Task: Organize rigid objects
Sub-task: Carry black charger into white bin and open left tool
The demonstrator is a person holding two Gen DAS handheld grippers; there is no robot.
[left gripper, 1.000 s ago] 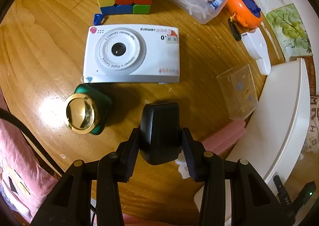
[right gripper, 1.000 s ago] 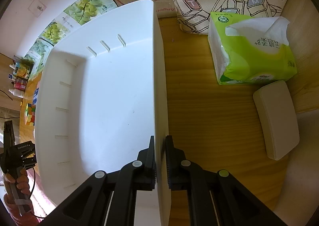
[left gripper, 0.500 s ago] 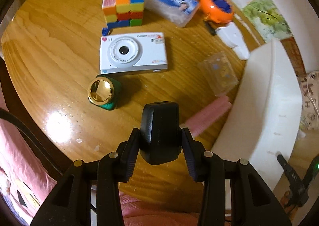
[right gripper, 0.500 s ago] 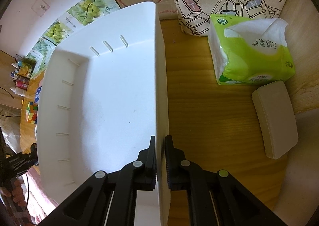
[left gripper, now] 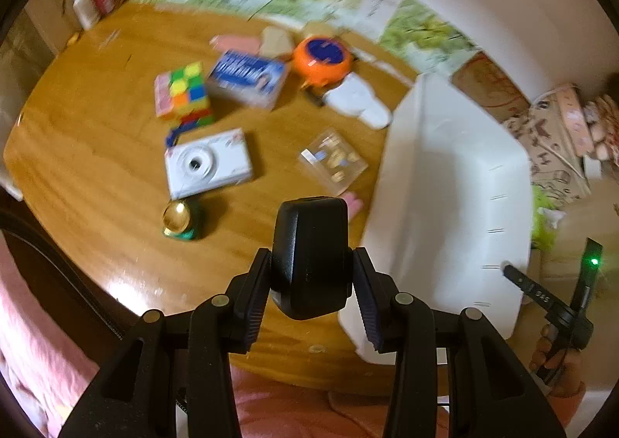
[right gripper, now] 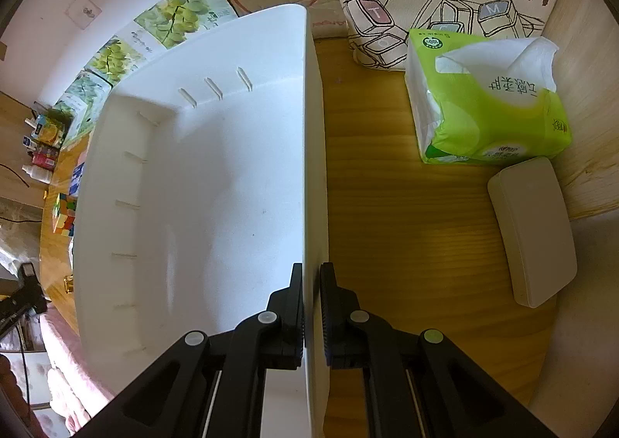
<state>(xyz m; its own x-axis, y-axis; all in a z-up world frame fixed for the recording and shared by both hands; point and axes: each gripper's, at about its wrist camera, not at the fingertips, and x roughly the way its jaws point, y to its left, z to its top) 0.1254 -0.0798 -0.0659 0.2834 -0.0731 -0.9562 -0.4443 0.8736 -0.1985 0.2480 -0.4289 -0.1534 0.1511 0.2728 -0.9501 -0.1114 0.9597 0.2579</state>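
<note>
Left gripper point(left gripper: 309, 283) clamped on black block point(left gripper: 309, 256), above table; right gripper point(right gripper: 311, 306) pinching white bin point(right gripper: 193, 206) wall.

black case point(left gripper: 309, 256) upright, clamped in left gripper point(left gripper: 311, 298) above table; white bin point(right gripper: 185, 206) empty, at its 3 o'clock.

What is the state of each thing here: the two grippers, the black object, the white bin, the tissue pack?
Left gripper: shut on the black object, held above the table.
Right gripper: shut on the white bin's wall.
White bin: empty, upright on the table.
Tissue pack: open, a tissue sticks out.
White camera: flat, lens up.
</note>
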